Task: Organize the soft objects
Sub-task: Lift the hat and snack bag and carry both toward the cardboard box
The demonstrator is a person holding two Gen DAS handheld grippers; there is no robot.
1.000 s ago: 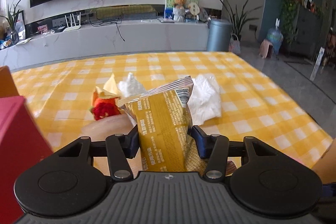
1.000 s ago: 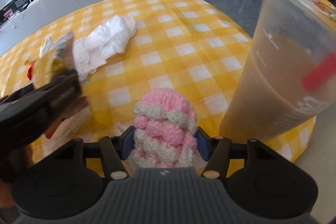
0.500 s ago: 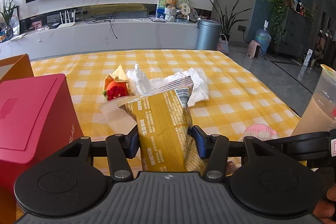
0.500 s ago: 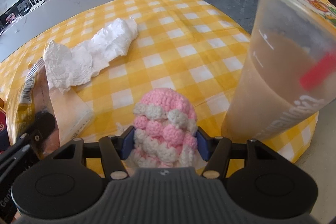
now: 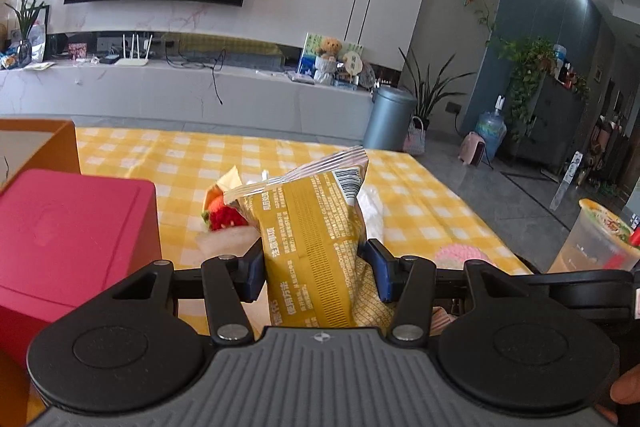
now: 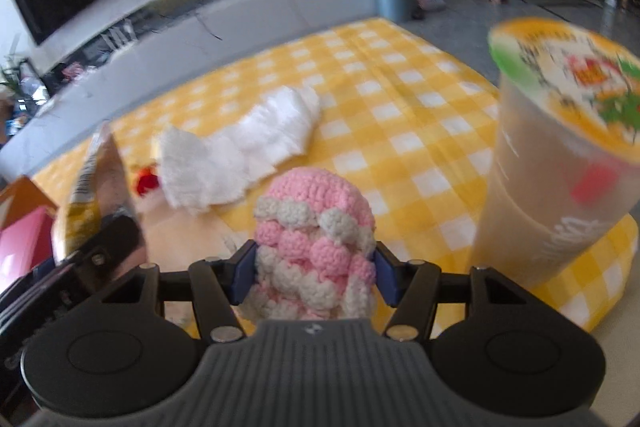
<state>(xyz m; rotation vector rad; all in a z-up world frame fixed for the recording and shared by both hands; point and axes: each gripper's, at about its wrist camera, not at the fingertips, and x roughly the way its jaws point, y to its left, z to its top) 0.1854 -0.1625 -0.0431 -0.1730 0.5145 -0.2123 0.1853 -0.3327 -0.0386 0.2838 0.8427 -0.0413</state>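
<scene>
My left gripper (image 5: 316, 273) is shut on a yellow snack packet (image 5: 316, 227), which stands upright between its blue pads above the yellow checked tablecloth (image 5: 420, 199). Behind the packet lie a red and orange knitted toy (image 5: 222, 213) and white tissue (image 5: 372, 207). My right gripper (image 6: 316, 277) is shut on a pink and white crocheted piece (image 6: 316, 223), lifted over the cloth. In the right wrist view the white tissue (image 6: 248, 143) stretches across the middle, the red toy (image 6: 146, 181) sits at its left end, and the left gripper with the packet (image 6: 86, 195) is at the left.
A red box (image 5: 68, 231) stands close at the left with an orange box (image 5: 40, 143) behind it. A tall sealed drink cup (image 6: 560, 155) stands at the table's right corner, close beside the right gripper. The table edge drops to grey floor on the right.
The left gripper has risen and swung left with the packet, bringing the red and orange boxes into view. The right gripper has lifted and tilted up with the crocheted piece.
</scene>
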